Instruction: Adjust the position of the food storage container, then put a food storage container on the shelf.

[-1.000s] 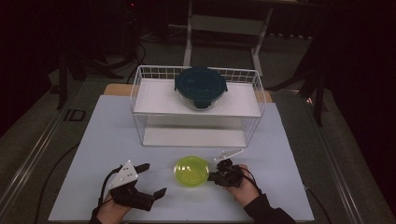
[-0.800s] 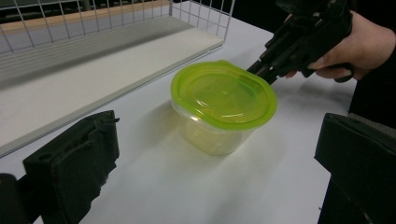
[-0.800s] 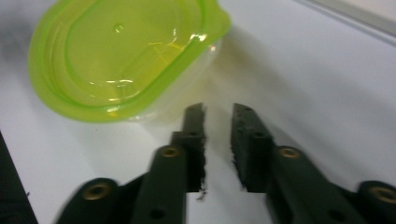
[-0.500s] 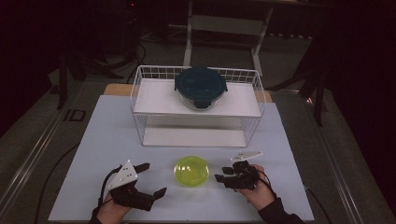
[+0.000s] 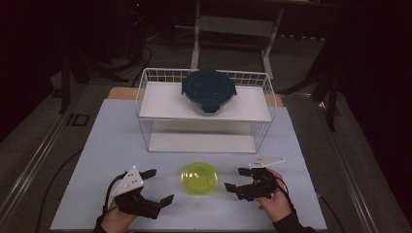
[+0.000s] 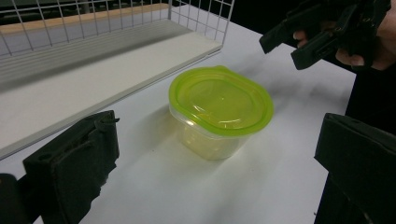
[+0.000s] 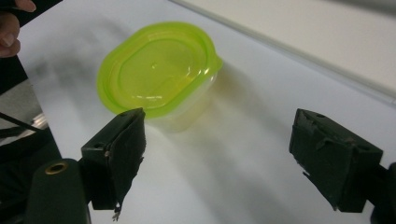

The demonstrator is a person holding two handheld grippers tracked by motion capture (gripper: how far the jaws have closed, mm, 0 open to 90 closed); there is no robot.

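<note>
Where the white table [image 5: 107,145] is nearest to the person, a small clear container with a yellow-green lid [image 5: 199,178] is seen standing upright, about midway between the two grippers. The lid is closed on it and the container is touched by nothing. In the left gripper view the container [image 6: 220,112] is seen ahead, between the two spread jaws but beyond their tips; in the right gripper view it [image 7: 156,74] is placed to the left of the gap, just past the left jaw.

The right gripper [image 5: 238,180] is held to the right of the container, near it but apart, with its jaws released and wide, pointing left toward the container. The left gripper [image 5: 158,187] is held at the left, a little more to the near side, also released, with the jaws spread wide and nothing between them. Each gripper is carried by one hand, and the right hand [image 5: 272,201] is seen at the near edge.

Farther away, a white wire rack [image 5: 206,114] is placed across the middle of the table. On its upper shelf a glass bowl with a dark teal lid [image 5: 208,90] is set, well apart from the container.
</note>
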